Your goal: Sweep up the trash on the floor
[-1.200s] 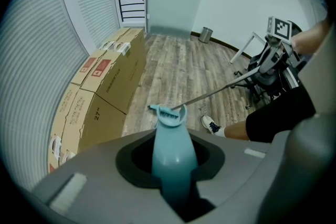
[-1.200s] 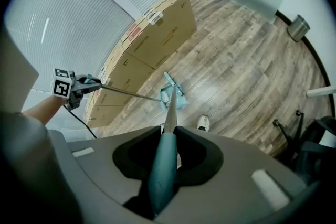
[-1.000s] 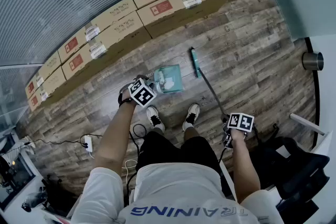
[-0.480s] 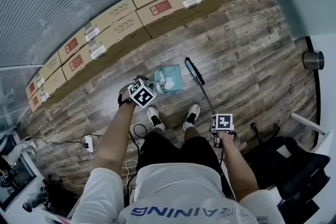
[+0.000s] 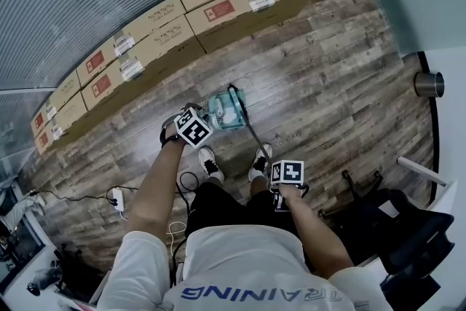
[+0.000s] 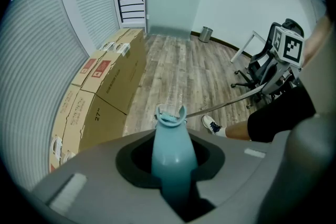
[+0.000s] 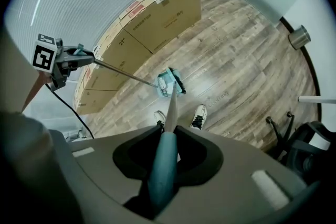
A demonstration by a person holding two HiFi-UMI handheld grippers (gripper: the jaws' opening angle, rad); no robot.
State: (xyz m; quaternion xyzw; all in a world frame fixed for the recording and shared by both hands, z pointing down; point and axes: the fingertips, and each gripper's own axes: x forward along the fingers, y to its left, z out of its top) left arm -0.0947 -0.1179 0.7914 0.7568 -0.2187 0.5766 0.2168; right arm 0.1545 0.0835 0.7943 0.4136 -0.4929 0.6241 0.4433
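Note:
A teal dustpan [image 5: 227, 113] stands on the wood floor in front of my shoes, with white crumpled trash [image 7: 164, 83] in it. Its long teal handle [image 6: 169, 149] runs up into my left gripper [image 5: 194, 129], which is shut on it. The broom's dark head [image 5: 237, 100] rests against the pan's mouth. Its thin shaft [image 5: 256, 138] slants back to my right gripper [image 5: 286, 174], shut on the teal grip [image 7: 161, 176]. From the right gripper view, the left gripper [image 7: 62, 63] shows at the left, holding the pan's shaft. The pads of both grippers are hidden by their housings.
A row of cardboard boxes [image 5: 182, 18] lines the slatted wall. A metal bin [image 5: 428, 84] stands by the right wall. An office chair [image 5: 397, 218] is at my right, and a power strip with a cable [image 5: 116, 197] lies at my left. My shoes [image 5: 210, 161] stand just behind the pan.
My right gripper has moved left toward my body. The broom head has swept left across the floor to the dustpan's mouth. The left gripper and the pan have kept still.

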